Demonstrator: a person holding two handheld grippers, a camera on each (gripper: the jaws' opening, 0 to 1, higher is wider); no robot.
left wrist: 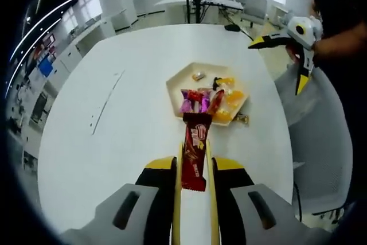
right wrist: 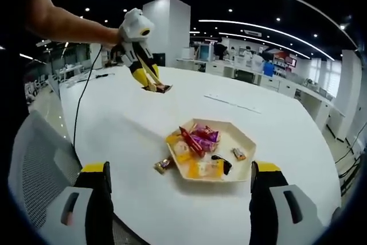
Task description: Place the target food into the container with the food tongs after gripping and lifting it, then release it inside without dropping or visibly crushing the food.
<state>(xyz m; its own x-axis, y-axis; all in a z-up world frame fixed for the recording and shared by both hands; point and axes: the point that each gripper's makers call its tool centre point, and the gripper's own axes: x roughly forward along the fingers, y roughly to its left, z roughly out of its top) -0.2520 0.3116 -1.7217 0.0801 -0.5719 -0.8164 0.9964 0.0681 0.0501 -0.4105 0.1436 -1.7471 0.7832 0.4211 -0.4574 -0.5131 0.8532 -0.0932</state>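
White and round, the desk [left wrist: 137,113] carries a cream hexagonal tray [left wrist: 182,78] filled with wrapped sweets: purple-wrapped candies [left wrist: 187,105], orange packets [left wrist: 234,99], a small gold-wrapped piece [left wrist: 198,76] and a long red stick-shaped packet [right wrist: 191,140] lying across the pile. In the left gripper view, the left tongs [left wrist: 194,170], yellow-tipped with black and grey housing, are clamped together on a red-wrapped chocolate bar [left wrist: 195,150], which stands lengthwise between the jaws with its far end just short of the tray's near rim and raised off the desk. One more gold-wrapped candy [left wrist: 241,119] lies on the desk just outside the tray's rim. In the right gripper view, the same left tongs [right wrist: 153,84] hang above the far side of the desk, held by a person's hand [right wrist: 112,37], with the bar showing as a small dark shape at their tips, well apart from the tray [right wrist: 243,142]. The right tongs [right wrist: 178,210] stand wide apart at the bottom of that view, nothing between them, hovering near the desk edge on the tray's side; in the left gripper view they [left wrist: 287,55] show spread wide at the upper right, beyond the desk rim. A grey mesh chair back [right wrist: 34,170] stands beside the desk edge, and a black cable [right wrist: 86,90] trails over the desk toward the left tongs.
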